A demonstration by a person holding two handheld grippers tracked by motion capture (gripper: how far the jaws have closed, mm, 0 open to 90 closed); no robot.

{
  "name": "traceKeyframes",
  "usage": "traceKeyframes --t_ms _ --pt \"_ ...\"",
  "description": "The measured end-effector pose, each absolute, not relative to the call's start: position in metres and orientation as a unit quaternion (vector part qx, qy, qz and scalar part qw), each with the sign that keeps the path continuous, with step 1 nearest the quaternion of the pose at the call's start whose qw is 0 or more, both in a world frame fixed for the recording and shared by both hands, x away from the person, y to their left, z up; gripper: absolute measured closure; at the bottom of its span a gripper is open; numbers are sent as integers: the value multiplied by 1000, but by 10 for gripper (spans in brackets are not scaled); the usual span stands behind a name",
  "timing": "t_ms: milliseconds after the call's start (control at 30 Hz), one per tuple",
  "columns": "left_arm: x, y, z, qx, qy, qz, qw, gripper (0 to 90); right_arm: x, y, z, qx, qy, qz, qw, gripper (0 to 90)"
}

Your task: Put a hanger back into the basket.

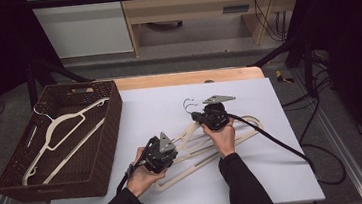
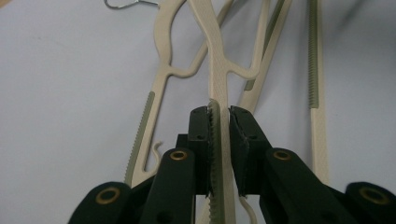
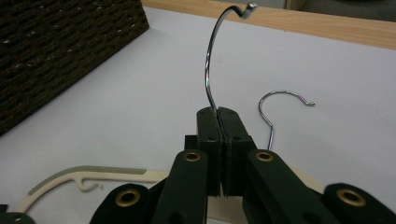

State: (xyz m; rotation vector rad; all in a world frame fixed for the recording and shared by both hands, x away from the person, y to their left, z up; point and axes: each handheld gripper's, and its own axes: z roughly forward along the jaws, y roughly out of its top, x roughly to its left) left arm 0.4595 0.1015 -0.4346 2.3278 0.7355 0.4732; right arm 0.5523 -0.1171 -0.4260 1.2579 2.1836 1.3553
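Two cream plastic hangers (image 1: 199, 149) with metal hooks lie overlapping on the white table cover. My left gripper (image 1: 174, 145) is shut on one arm of the upper hanger (image 2: 218, 70), whose ridged strip runs between the pads. The second hanger (image 2: 161, 79) lies just to its left in the left gripper view. My right gripper (image 1: 196, 114) is shut on the base of a chrome hook (image 3: 210, 60), which curves upward. The other hanger's hook (image 3: 280, 95) lies flat on the cover beside it.
A dark woven basket (image 1: 112, 113) stands at the left edge of the table and holds another cream hanger (image 1: 61, 128). The white cover (image 1: 275, 163) is bare to the right and front. The right gripper's black cable (image 1: 278, 143) trails off to the right.
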Motion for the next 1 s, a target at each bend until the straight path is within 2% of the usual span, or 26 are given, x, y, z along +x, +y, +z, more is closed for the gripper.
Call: traceKeyframes --t_ms 67,133,167,200,233,267,300,400,433,567,733,767,800,833,900,933,967,1000 --pt "461 102 -437 886 281 177 322 790 549 -118 -424 429 757 471 145 890" --pt "462 103 -435 886 282 169 328 735 545 -118 -422 421 756 478 149 890" --pt "462 104 -434 883 284 166 333 735 545 -118 -422 421 756 478 149 890" --pt "463 105 -432 880 287 161 341 703 544 -118 -421 417 756 482 149 890" --pt "466 106 -428 874 292 156 355 614 541 -118 -420 412 757 485 149 890" --pt "466 106 -428 874 292 156 355 565 540 -117 -420 407 756 489 152 890" --pt "469 106 -427 870 297 155 362 565 540 -117 -420 407 756 489 152 890" --pt "477 104 -421 863 303 141 377 443 533 -118 -417 395 755 500 154 889" --pt "480 103 -420 862 305 134 382 429 532 -118 -416 388 758 501 153 889" --pt "492 93 -419 863 306 108 387 435 529 -119 -415 382 758 506 153 889" --pt "505 80 -426 867 307 77 385 514 524 -121 -413 372 758 512 155 889" --pt "507 79 -427 869 308 72 381 571 521 -122 -412 367 760 515 153 889" --pt "508 77 -429 869 309 66 381 571 521 -122 -412 367 760 515 153 889" --pt "510 75 -432 869 311 60 380 626 519 -122 -411 362 760 519 151 889" --pt "511 76 -433 870 310 50 380 642 519 -122 -410 358 760 520 151 889" --pt "512 76 -433 870 309 39 383 711 517 -123 -409 355 762 519 154 888" --pt "511 75 -433 869 308 34 387 711 517 -123 -409 355 762 519 154 888" --pt "510 75 -432 870 304 31 387 784 515 -125 -408 352 764 518 155 887"
